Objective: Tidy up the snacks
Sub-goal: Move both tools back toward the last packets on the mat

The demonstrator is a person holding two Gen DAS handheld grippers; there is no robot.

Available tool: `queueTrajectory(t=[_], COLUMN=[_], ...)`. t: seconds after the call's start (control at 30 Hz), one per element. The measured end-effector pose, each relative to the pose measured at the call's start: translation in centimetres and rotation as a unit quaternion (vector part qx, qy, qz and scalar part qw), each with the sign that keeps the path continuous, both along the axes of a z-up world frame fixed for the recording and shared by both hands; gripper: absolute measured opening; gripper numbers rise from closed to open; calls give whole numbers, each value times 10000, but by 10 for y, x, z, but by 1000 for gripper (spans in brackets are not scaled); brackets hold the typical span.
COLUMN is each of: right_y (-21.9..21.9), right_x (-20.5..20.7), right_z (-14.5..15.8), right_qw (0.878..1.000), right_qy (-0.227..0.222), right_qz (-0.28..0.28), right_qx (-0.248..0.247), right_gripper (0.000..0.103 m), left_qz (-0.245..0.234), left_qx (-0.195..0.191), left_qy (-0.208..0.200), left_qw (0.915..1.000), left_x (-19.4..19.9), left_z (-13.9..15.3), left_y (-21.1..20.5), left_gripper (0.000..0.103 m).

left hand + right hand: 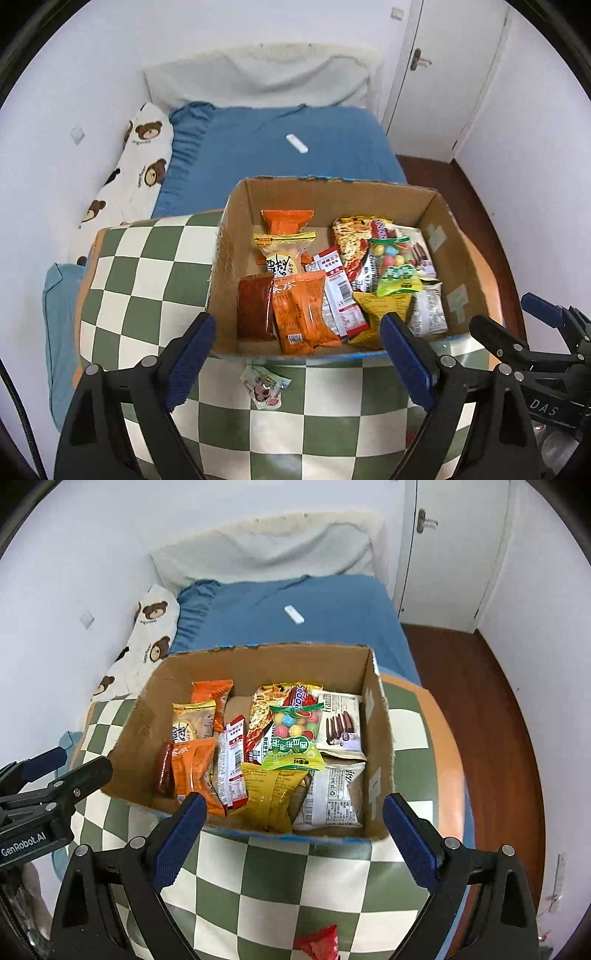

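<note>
An open cardboard box sits on a green-and-white checkered cushion. It holds several snack packets: orange ones, a yellow one, a green candy bag, a white wafer pack. A small pale packet lies on the cushion just in front of the box, between my left fingers. A red packet lies on the cushion near me. My left gripper and right gripper are both open and empty, above the cushion at the box's near wall.
A blue bed with a bear-print pillow and a small white object lies behind the box. White walls, a door and brown wood floor are on the right.
</note>
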State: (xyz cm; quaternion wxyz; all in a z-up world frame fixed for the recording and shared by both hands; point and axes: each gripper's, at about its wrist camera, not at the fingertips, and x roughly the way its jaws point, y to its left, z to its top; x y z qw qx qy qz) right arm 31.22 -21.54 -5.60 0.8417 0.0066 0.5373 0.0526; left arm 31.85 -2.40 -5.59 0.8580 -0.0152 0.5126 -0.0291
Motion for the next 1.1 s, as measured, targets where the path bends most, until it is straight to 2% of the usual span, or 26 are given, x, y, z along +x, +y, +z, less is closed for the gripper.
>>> queueTrajectory(t=[0.27,0.5,0.73,0.8,0.9,1.03,1.07,1.1], right_y=[1,0,-4,-8,-20,-42,-46,-50], right_x=[-50,-83,-95,-95,-95,-101,-104,-108], right_z=[40,54,57,51,28,-34,-50,-65], right_qw=[9973,9956,9946,9952,9955,9902,9889,9873], right_qy=[-701,-922,-994,-896,-525,332,519,657], right_qz=[-138,-182,-252,-274,-364,-667,-750,-823], right_qx=[-152,-72,142,294,693,1180,1174,1192], right_gripper=[102,102,102,102,102,102,96,86], left_qz=[-113,-116,-92,-56,36,158,170,198], left_qx=[44,78,29,13,-7,133,171,220], left_qy=[-509,-787,-735,-612,-356,49,150,266], left_qw=[9986,9968,9973,9981,9994,9998,9996,9992], left_x=[-50,-75,-85,-84,-84,-90,-92,-94], left_z=[26,40,38,30,11,-27,-36,-47], left_y=[-4,-5,-6,-3,4,17,20,24], left_gripper=[91,91,91,91,91,91,91,91])
